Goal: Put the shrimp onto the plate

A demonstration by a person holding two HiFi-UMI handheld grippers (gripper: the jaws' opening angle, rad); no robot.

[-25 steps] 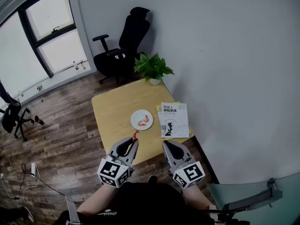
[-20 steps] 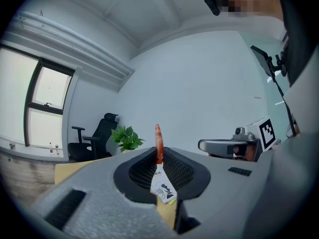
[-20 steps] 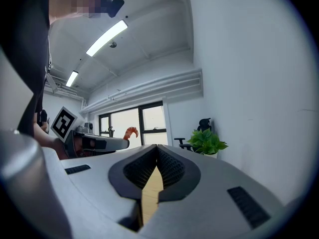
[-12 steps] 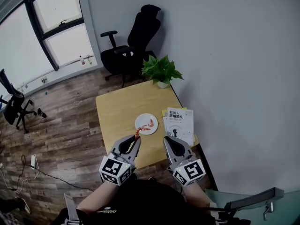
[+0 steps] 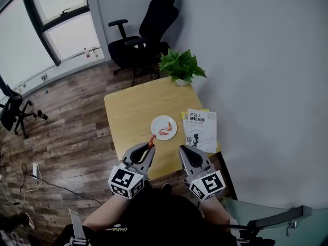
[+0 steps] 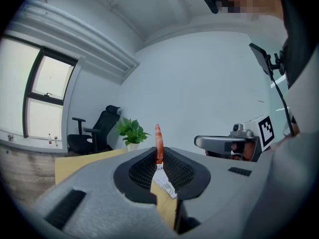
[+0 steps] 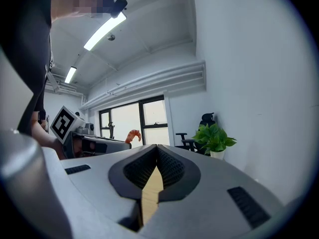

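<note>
A white plate (image 5: 164, 127) lies on the wooden table (image 5: 128, 111), and one orange shrimp (image 5: 164, 132) rests on it. My left gripper (image 5: 150, 146) hovers at the table's near edge, just short of the plate. It is shut on a second shrimp (image 5: 151, 139), which stands upright out of the jaw tips (image 6: 158, 139). My right gripper (image 5: 183, 151) is alongside it on the right, shut with nothing between its pads (image 7: 156, 148). The right gripper view shows the held shrimp (image 7: 132, 135) curling above the left gripper.
A white booklet (image 5: 201, 130) lies right of the plate at the table's right edge. A potted plant (image 5: 180, 66) stands at the far corner against the wall. A black office chair (image 5: 146, 32) stands behind the table, another chair (image 5: 13, 114) at the far left.
The table and plate now sit further right in the head view. Both grippers have shifted a little with the person, and the left one is still clamped on its shrimp.
</note>
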